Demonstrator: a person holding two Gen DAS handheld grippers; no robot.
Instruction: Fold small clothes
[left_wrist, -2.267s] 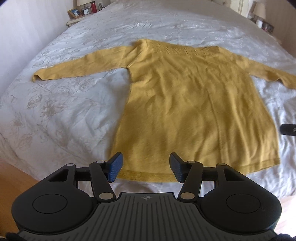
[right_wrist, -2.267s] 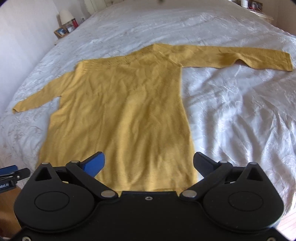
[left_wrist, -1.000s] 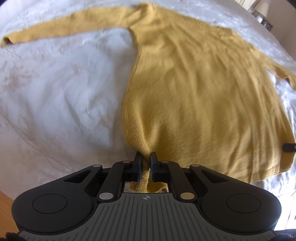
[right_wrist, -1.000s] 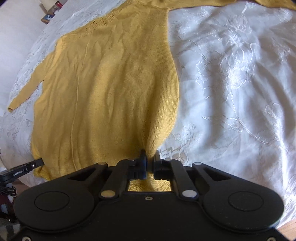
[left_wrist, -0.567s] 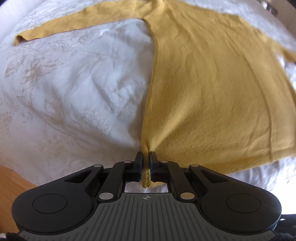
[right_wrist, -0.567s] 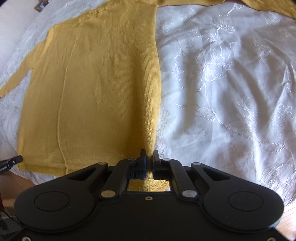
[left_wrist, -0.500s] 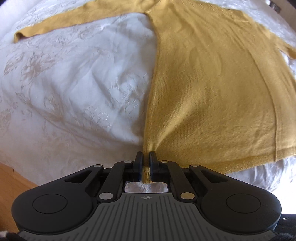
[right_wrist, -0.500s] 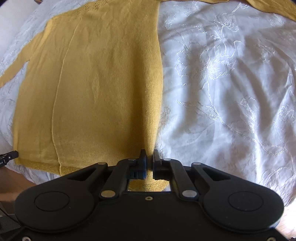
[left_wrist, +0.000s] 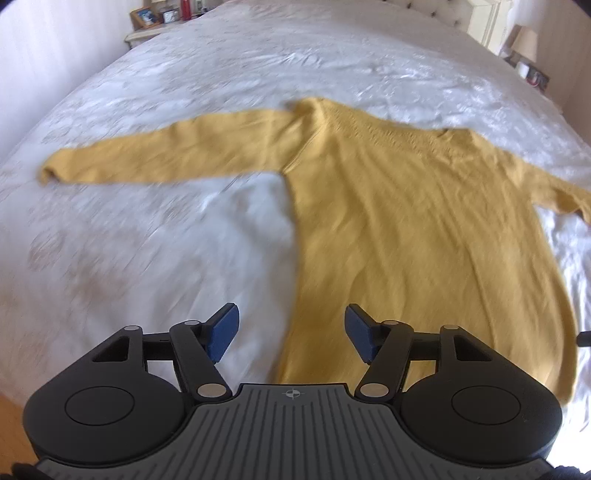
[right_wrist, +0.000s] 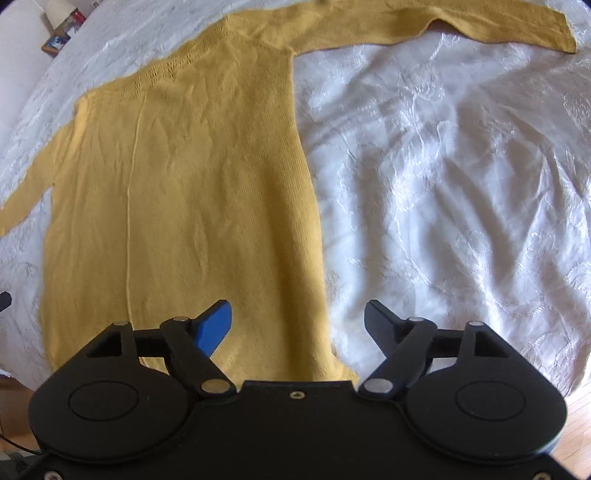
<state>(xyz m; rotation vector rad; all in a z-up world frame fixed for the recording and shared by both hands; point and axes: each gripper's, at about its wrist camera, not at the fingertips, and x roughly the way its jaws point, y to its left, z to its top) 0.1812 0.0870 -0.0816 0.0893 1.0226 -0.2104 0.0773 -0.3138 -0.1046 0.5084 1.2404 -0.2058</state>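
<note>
A mustard-yellow knitted sweater (left_wrist: 399, 236) lies flat and spread out on a bed covered by a white embroidered bedspread (left_wrist: 155, 236), its neckline pointing away from both cameras and its hem nearest them. Both sleeves are stretched out sideways from the body: in the left wrist view the sweater's left sleeve (left_wrist: 166, 155) runs out across the bedspread, and in the right wrist view the other sleeve (right_wrist: 443, 26) reaches out toward the far right. The body shows only light wrinkles and one faint vertical crease line.

The left gripper (left_wrist: 291, 334) hangs over the sweater's lower left corner; its jaws have just been opening and stand well apart, with nothing pinched between the blue pads, the fabric lying on the bed below them. The right gripper (right_wrist: 297, 325) hangs over the sweater's lower right corner, its jaws likewise just opened and spread wide, holding nothing; the sweater's side edge runs beneath the gap. The left wrist view is motion-blurred.

Beyond the sweater's neckline, at the far corners of the bed, stand a bedside table with a picture frame (left_wrist: 144, 16) and a lamp (left_wrist: 524, 38). No boxes, baskets or other containers are visible near the sweater
</note>
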